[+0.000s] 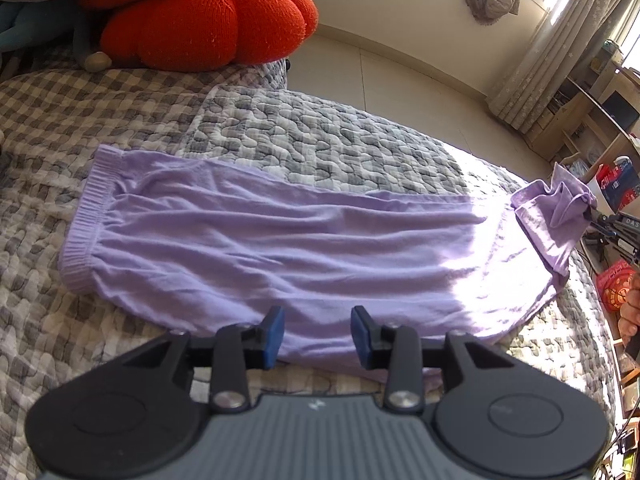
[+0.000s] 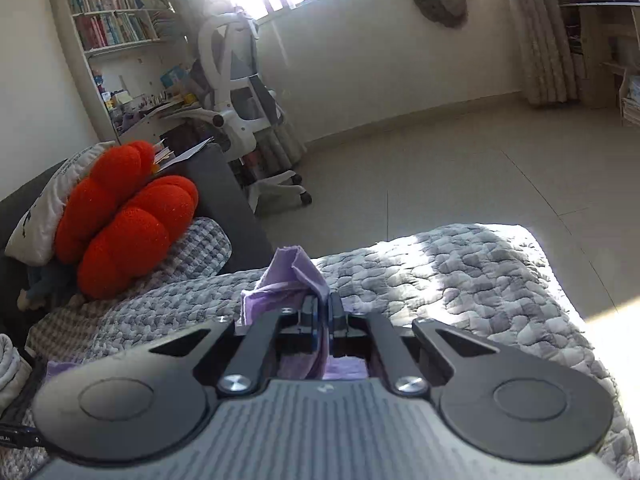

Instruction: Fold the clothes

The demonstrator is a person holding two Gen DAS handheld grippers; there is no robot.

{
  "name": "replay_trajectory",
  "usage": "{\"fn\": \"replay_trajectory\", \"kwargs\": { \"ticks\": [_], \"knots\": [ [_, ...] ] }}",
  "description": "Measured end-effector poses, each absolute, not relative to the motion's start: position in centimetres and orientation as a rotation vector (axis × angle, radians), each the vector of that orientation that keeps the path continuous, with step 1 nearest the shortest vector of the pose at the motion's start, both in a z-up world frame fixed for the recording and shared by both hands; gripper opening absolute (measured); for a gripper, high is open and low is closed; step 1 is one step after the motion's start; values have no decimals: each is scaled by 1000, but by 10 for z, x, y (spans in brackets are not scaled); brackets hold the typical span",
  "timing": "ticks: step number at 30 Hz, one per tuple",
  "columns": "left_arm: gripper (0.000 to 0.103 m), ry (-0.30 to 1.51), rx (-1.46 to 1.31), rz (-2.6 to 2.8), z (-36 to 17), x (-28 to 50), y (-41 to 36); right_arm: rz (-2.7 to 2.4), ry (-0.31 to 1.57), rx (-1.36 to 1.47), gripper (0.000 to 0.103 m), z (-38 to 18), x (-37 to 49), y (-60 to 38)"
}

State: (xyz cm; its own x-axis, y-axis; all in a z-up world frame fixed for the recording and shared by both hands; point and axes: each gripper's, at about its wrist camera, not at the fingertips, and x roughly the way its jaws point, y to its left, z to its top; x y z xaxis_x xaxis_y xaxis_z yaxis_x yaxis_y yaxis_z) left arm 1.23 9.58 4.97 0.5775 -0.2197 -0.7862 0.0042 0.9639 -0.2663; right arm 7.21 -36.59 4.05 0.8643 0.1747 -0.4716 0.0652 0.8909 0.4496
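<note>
1. The purple garment (image 1: 280,240) lies spread lengthwise on the quilted bed cover (image 1: 340,140), its ribbed waistband (image 1: 86,220) out at nine o'clock in the left wrist view and its far end lifted at three o'clock.
2. The right gripper (image 2: 323,312) has its jaws pressed together on that lifted end (image 2: 298,276), which stands up in a bunched peak at twelve o'clock of the fingers (the same pinch shows small at the right edge of the left view).
3. The left gripper (image 1: 317,334) hovers over the near long edge of the cloth at six o'clock, jaws apart, blue pads (image 1: 274,332) on either side of bare fabric; nothing is gripped, and whether the tips touch the cloth I cannot tell.
4. Done so far, as I judge it: the piece is laid flat and smoothed, and one end is picked up.
5. Left to do: no fold shows yet, so the raised end probably has to travel over toward the waistband, then be flattened, perhaps folded again.
6. An orange cushion (image 1: 208,20) sits at eleven o'clock, well clear of the work.
</note>
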Motion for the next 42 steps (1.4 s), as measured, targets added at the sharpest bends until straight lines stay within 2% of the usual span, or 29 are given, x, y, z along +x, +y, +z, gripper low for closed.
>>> {"fn": "replay_trajectory", "kwargs": {
  "ticks": [4, 12, 13, 14, 16, 18, 19, 21, 22, 23, 24, 32, 37, 39, 42],
  "knots": [
    [38, 961, -225, -150, 46, 13, 88, -199, 519, 614, 5, 16, 61, -440],
    [39, 962, -178, -123, 40, 16, 79, -307, 555, 630, 6, -1, 57, -489],
    [39, 960, -171, -125, 39, 17, 77, -262, 561, 611, 9, 2, 60, -486],
    [39, 959, -164, -127, 39, 18, 74, -217, 568, 591, 18, 6, 63, -482],
    [40, 955, -144, -140, 39, 18, 69, -128, 579, 552, 22, 13, 70, -475],
    [42, 950, -125, -158, 38, 17, 64, -49, 600, 477, 61, 17, 78, -460],
    [43, 948, -110, -166, 38, 15, 61, -38, 604, 424, 62, 17, 82, -452],
    [43, 946, -92, -170, 37, 14, 59, -76, 628, 295, 60, 11, 92, -439],
    [43, 945, -85, -172, 37, 14, 59, -95, 644, 260, 51, 7, 96, -438],
    [43, 946, -91, -172, 37, 14, 60, -100, 658, 267, 15, 4, 97, -440],
    [43, 947, -97, -171, 37, 14, 62, -100, 673, 286, 2, 1, 99, -444],
    [43, 940, -109, -166, 41, 13, 63, -226, 508, 368, 2, 36, 85, -436],
    [43, 939, -102, -157, 39, 13, 62, -151, 589, 232, 5, 25, 115, -417],
    [43, 942, -103, -156, 39, 13, 63, -146, 614, 164, 11, 18, 128, -414],
    [43, 942, -106, -156, 39, 13, 65, -151, 638, 243, 12, 9, 133, -434]
  ]
}}
